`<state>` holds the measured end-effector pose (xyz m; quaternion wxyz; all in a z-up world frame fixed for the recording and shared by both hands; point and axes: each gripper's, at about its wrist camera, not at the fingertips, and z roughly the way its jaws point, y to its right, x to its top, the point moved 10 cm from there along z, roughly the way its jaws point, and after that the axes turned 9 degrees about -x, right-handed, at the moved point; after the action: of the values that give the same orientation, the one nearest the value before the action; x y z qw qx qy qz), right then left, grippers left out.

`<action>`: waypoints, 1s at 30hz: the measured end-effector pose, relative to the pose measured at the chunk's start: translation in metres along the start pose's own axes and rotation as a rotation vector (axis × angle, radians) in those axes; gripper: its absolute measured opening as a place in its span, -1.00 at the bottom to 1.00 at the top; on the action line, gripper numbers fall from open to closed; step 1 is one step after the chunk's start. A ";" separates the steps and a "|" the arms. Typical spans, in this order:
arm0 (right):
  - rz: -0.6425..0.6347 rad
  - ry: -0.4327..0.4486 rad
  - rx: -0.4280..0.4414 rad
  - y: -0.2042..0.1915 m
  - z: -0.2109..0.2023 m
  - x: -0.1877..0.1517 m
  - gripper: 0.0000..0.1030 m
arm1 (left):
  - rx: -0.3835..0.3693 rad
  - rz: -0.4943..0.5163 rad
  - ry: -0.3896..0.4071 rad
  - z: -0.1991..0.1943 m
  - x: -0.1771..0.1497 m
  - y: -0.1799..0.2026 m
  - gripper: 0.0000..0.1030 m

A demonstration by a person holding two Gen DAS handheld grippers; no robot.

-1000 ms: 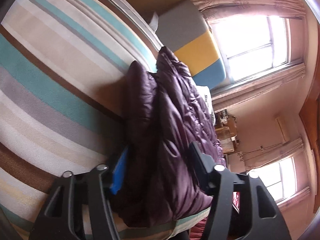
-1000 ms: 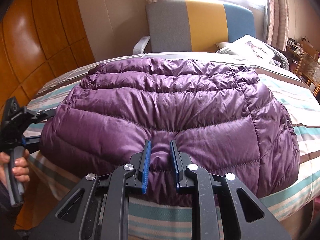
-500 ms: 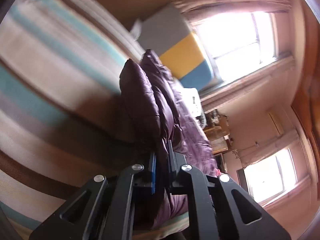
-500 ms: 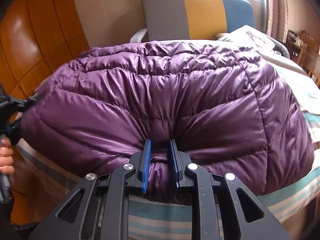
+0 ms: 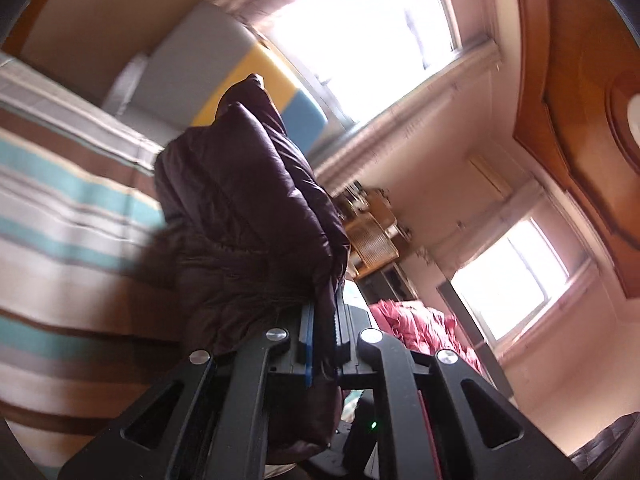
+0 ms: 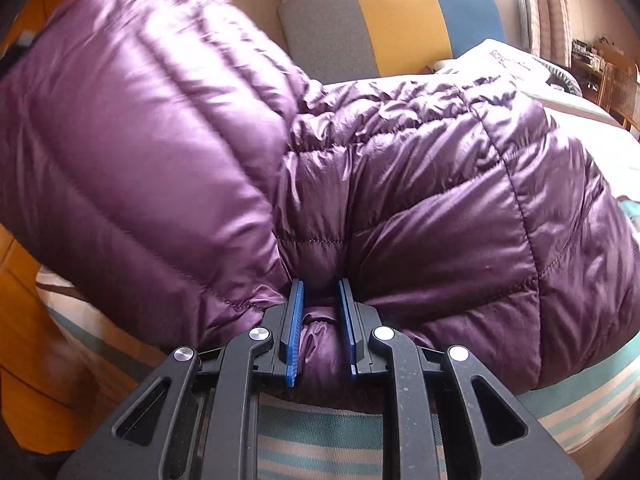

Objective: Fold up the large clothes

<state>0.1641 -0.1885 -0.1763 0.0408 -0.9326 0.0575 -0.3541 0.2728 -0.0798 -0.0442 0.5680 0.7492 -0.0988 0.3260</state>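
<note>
A purple quilted puffer jacket (image 6: pixel 420 184) lies on a striped bed (image 6: pixel 580 412). My right gripper (image 6: pixel 320 320) is shut on the jacket's near hem at the bed's front edge. My left gripper (image 5: pixel 324 332) is shut on the jacket's left edge (image 5: pixel 248 208) and holds it lifted above the bed. In the right wrist view that lifted left part (image 6: pixel 132 120) stands up high and curls over toward the middle, blurred by motion. The left gripper itself is hidden behind it there.
A grey, yellow and blue headboard (image 6: pixel 392 28) stands at the far end of the bed, with a white pillow (image 6: pixel 504 60) beside it. Wood panelling (image 6: pixel 24 292) is on the left. A red garment (image 5: pixel 424 328) and a wicker shelf (image 5: pixel 372 236) lie beyond the bed.
My left gripper closed on the jacket's left edge and has raised it off the bed, swinging it up and over toward the middle. The right gripper has kept its grip on the hem.
</note>
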 end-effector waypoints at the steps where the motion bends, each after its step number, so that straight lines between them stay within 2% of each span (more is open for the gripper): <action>1: -0.005 -0.004 0.001 0.002 -0.004 0.002 -0.65 | 0.000 0.010 -0.015 0.008 0.001 0.004 -0.88; 3: 0.008 -0.007 0.013 0.004 -0.011 0.005 -0.62 | -0.004 0.017 -0.044 0.024 -0.001 0.011 -0.88; 5: 0.011 0.008 0.013 0.008 -0.024 0.008 -0.26 | 0.002 0.039 -0.078 0.038 -0.005 0.021 -0.88; 6: 0.017 0.025 0.014 0.011 -0.033 0.011 0.07 | 0.009 0.053 -0.095 0.044 -0.007 0.024 -0.88; 10: 0.037 0.078 -0.039 0.034 -0.063 0.020 0.09 | 0.028 0.066 -0.147 0.064 -0.016 0.030 -0.88; 13: 0.063 0.088 -0.126 0.070 -0.078 0.023 0.09 | 0.057 0.068 -0.182 0.078 -0.022 0.029 -0.88; 18: 0.186 0.067 -0.304 0.155 -0.095 0.013 0.09 | 0.106 0.078 -0.253 0.115 -0.036 0.029 -0.88; 22: 0.289 0.044 -0.397 0.215 -0.106 -0.003 0.09 | 0.143 0.086 -0.315 0.147 -0.052 0.025 -0.87; 26: 0.342 0.031 -0.441 0.244 -0.103 -0.011 0.09 | 0.200 0.096 -0.367 0.173 -0.072 0.017 -0.86; 30: 0.328 -0.001 -0.487 0.258 -0.089 -0.007 0.09 | 0.270 0.105 -0.414 0.195 -0.091 0.008 -0.84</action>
<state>0.0795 -0.4457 -0.1451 -0.1277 -0.8932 0.2909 -0.3183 0.2725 -0.2812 -0.1207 0.4128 0.8629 -0.2073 0.2051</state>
